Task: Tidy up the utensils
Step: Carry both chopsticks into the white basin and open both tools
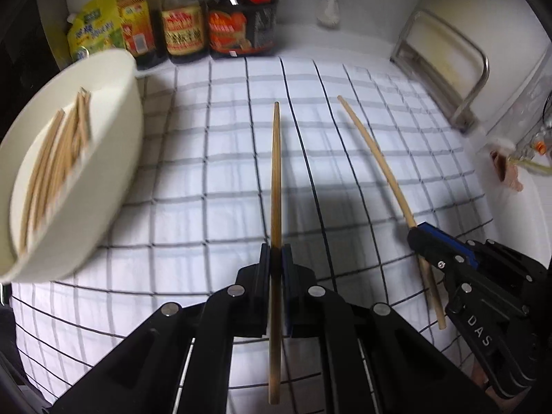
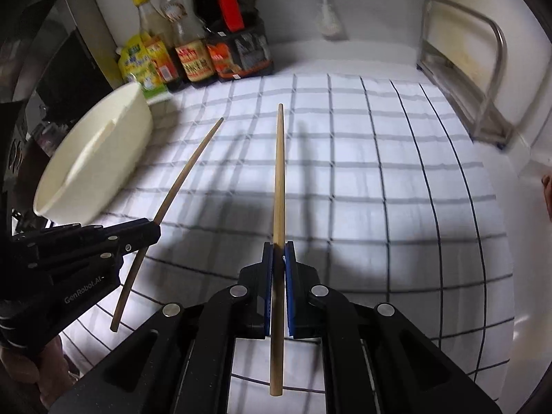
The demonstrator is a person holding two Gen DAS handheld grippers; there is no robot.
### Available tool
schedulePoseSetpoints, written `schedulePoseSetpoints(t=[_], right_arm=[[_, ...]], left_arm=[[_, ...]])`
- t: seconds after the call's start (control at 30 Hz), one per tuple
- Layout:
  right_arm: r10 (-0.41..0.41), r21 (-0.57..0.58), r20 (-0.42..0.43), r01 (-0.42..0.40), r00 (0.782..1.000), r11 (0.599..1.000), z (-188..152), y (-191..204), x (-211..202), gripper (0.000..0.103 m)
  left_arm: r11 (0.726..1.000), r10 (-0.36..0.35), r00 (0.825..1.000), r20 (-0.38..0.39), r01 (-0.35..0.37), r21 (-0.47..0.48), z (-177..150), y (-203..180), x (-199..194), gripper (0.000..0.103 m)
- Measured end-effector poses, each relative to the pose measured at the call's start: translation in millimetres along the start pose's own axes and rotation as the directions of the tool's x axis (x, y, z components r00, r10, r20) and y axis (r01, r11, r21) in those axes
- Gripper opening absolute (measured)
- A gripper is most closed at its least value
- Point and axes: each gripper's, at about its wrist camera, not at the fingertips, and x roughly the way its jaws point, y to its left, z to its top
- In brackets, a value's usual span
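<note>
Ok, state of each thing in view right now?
Left gripper: shut on darker chopstick, lifted off cloth.
Right gripper: shut on paler chopstick, lifted too.
Bowl: upright at cloth's left edge, holding more chopsticks.
Cloth: spread flat.
Bottles: upright at back.

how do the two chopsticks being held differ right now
The left chopstick, clamped in the left hand-held gripper, looks darker brown; the right chopstick, in the right hand-held gripper, is paler. In the right wrist view the left chopstick angles toward the bowl, the right one straight ahead. Both are wooden, gripped near the middle, lifted off the checked cloth.
</note>
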Motion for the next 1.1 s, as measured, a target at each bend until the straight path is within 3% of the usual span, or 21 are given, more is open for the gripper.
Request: schedulePoseSetpoints(t=[0.2, 0.47, 0.77, 1.1], right_arm=[[0.056, -0.046, 0.055, -0.053, 0.997, 0.997, 38, 44, -16, 0.006], [0.181, -0.133, 0.064, -0.171, 0.981, 0.976, 96, 133, 3, 0.006], [0.241, -0.192, -0.046, -0.245, 0.969, 0.950, 135, 232, 64, 0.006], [0.212, -0.193, -0.136, -0.236, 0.968, 0.952, 137, 262, 101, 0.006]], left_arm=[[0.999, 0.013, 0.996, 0.090, -0.009, -0.048, 26, 42, -42, 0.007], [0.982, 0.124, 0.978, 0.165, -0.097, -0.160, 49, 133, -81, 0.007], [0.946, 0.212, 0.971, 0.108, -0.177, -0.270, 55, 227, -73, 0.007], [0.937, 0.196, 0.980, 0.044, -0.174, -0.305, 53, 260, -45, 0.007]])
